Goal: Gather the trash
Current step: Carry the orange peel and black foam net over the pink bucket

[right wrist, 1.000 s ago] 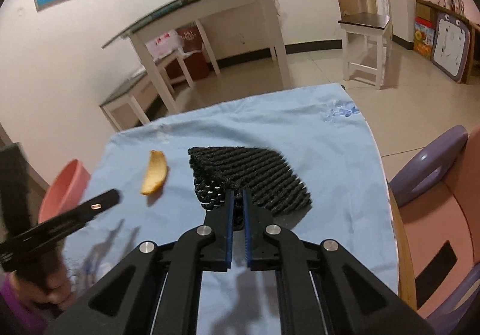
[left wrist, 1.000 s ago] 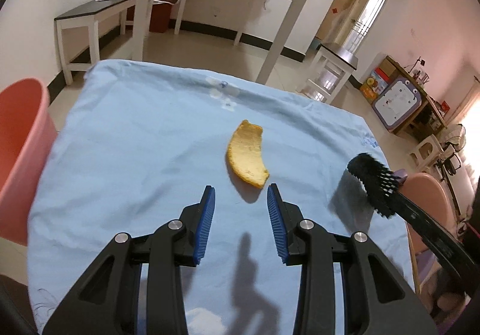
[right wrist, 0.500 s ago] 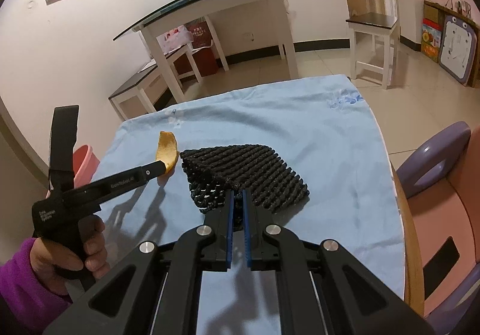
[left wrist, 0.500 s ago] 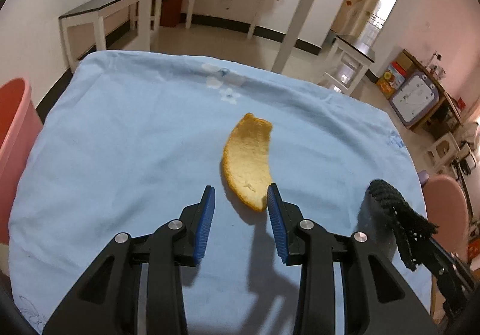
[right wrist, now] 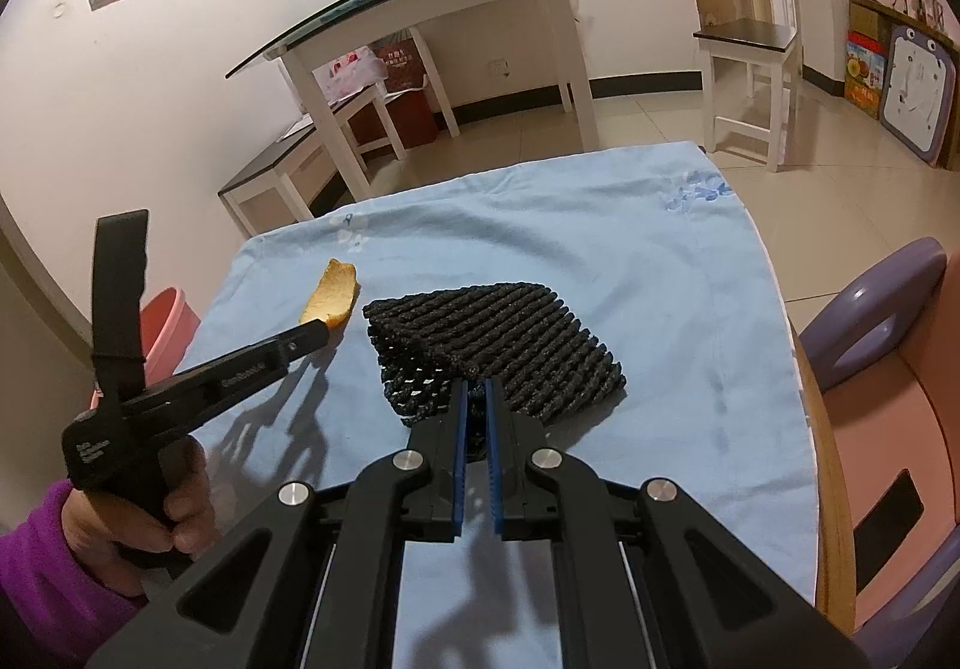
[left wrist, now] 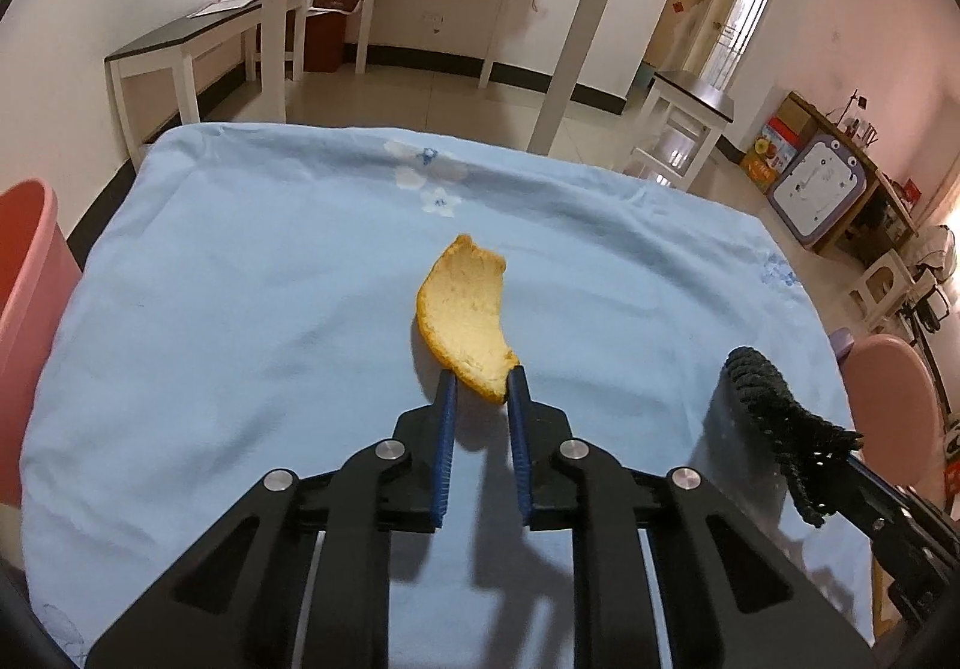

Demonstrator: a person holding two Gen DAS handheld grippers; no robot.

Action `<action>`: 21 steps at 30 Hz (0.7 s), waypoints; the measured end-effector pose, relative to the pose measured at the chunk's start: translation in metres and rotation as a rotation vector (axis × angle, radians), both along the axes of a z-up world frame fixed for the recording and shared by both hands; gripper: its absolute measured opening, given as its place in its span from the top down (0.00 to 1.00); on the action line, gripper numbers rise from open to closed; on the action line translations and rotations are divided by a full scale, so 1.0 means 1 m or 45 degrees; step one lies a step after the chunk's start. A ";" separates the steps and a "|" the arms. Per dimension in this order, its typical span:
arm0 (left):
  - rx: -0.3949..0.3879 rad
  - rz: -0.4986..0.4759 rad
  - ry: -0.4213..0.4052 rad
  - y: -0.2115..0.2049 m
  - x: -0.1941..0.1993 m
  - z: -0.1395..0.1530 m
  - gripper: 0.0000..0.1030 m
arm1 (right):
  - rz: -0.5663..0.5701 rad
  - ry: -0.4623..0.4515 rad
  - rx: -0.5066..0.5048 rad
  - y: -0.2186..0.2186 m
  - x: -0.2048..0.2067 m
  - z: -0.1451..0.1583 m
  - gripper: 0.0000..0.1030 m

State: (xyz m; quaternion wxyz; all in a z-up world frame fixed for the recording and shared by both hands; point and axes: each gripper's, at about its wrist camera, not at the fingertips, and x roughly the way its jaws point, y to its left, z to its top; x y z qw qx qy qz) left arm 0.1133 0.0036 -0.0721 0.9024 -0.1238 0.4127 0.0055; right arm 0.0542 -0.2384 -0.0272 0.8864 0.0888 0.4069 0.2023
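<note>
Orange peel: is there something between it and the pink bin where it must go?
Nothing visible blocks it. The orange peel is pinched at its near tip by the left gripper, whose jaws have just been closing. Only bare blue cloth lies between it and the pink bin at the table's left edge.

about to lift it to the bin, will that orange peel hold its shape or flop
The orange peel looks thick and keeps its curve, so probably stiffish and light. The left gripper has just closed on one tip only, so it may pivot or droop.
</note>
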 end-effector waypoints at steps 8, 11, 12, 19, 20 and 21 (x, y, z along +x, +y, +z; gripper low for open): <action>-0.051 0.007 -0.037 0.010 -0.022 0.015 0.85 | 0.013 -0.018 0.015 0.001 -0.002 0.004 0.95; -0.054 0.003 -0.058 0.013 -0.033 0.023 0.85 | 0.027 -0.037 0.026 0.005 -0.005 0.009 0.95; -0.058 0.001 -0.067 0.014 -0.038 0.025 0.85 | 0.033 -0.043 0.032 0.006 -0.006 0.011 0.95; -0.032 0.010 -0.117 0.021 -0.063 0.041 0.85 | 0.094 -0.078 0.091 0.023 -0.015 0.027 0.95; -0.026 0.013 -0.126 0.023 -0.068 0.043 0.85 | 0.102 -0.081 0.096 0.026 -0.016 0.029 0.95; -0.021 0.017 -0.136 0.025 -0.073 0.046 0.85 | 0.114 -0.083 0.104 0.030 -0.017 0.031 0.95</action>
